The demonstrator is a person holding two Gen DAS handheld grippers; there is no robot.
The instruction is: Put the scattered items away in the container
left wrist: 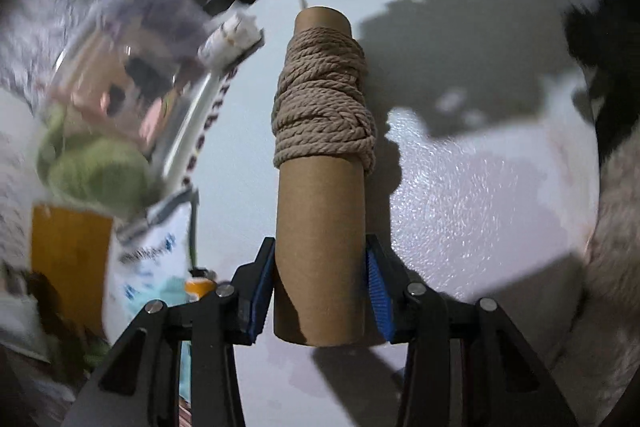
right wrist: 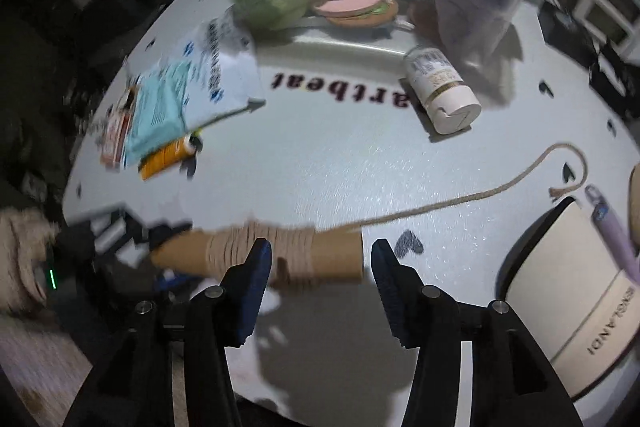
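A cardboard tube wound with beige twine (left wrist: 320, 99) points away from me over the pale table (left wrist: 480, 187). My left gripper (left wrist: 320, 247) is shut on its bare near end, blue pads pressing both sides. In the right wrist view the same tube (right wrist: 340, 251) lies crosswise, its loose twine end (right wrist: 480, 195) trailing to the right. My right gripper (right wrist: 320, 247) hovers just above it, open, with nothing touching its pads. The clear container (left wrist: 192, 123) stands to the left, blurred, with green yarn (left wrist: 96, 171) and other items inside.
A white bottle (right wrist: 440, 91) lies on its side beside the container. A blue and white packet (right wrist: 192, 87) and an orange tube (right wrist: 168, 155) lie at the left. A cream cap (right wrist: 568, 287) with a purple pen (right wrist: 612, 227) sits at the right.
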